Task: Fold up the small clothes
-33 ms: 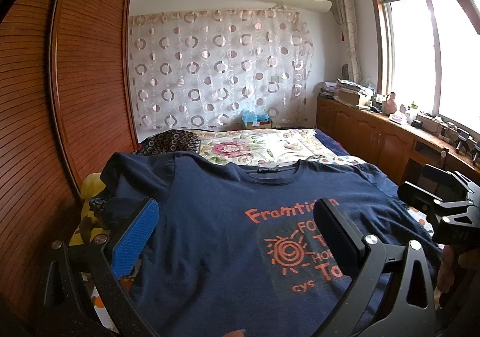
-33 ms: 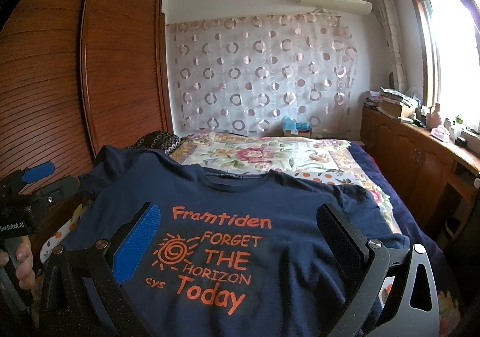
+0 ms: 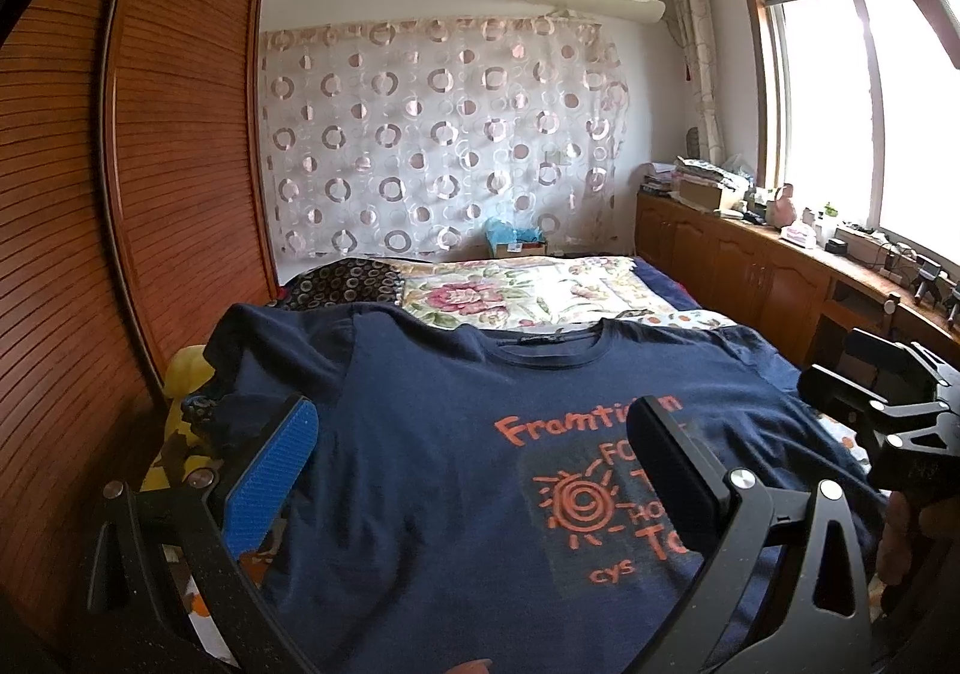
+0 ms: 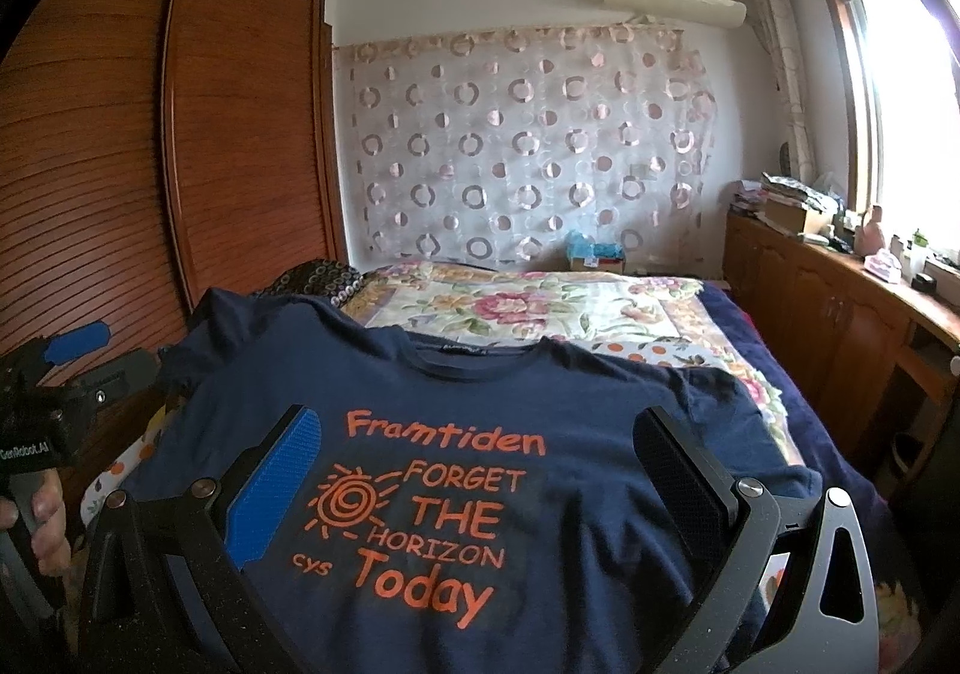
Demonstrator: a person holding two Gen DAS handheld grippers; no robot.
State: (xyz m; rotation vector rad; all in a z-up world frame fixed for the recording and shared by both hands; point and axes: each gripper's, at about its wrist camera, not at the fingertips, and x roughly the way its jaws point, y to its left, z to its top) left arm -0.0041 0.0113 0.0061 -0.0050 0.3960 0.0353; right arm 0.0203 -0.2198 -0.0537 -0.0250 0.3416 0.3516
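A navy T-shirt [image 3: 432, 434] with orange print lies spread flat, front up, on the bed, collar toward the far end; it also shows in the right wrist view [image 4: 540, 398]. My left gripper [image 3: 474, 452] is open and empty, hovering above the shirt's left half. My right gripper [image 4: 480, 464] is open and empty above the printed chest. The right gripper also shows at the right edge of the left wrist view [image 3: 888, 404]. The left one shows at the left edge of the right wrist view [image 4: 54, 386].
The bed has a floral cover [image 3: 528, 293] beyond the shirt. A wooden wardrobe [image 3: 150, 194] runs close along the bed's left side. A wooden cabinet [image 3: 750, 266] with clutter stands under the window on the right. A patterned curtain [image 3: 438, 134] hangs on the far wall.
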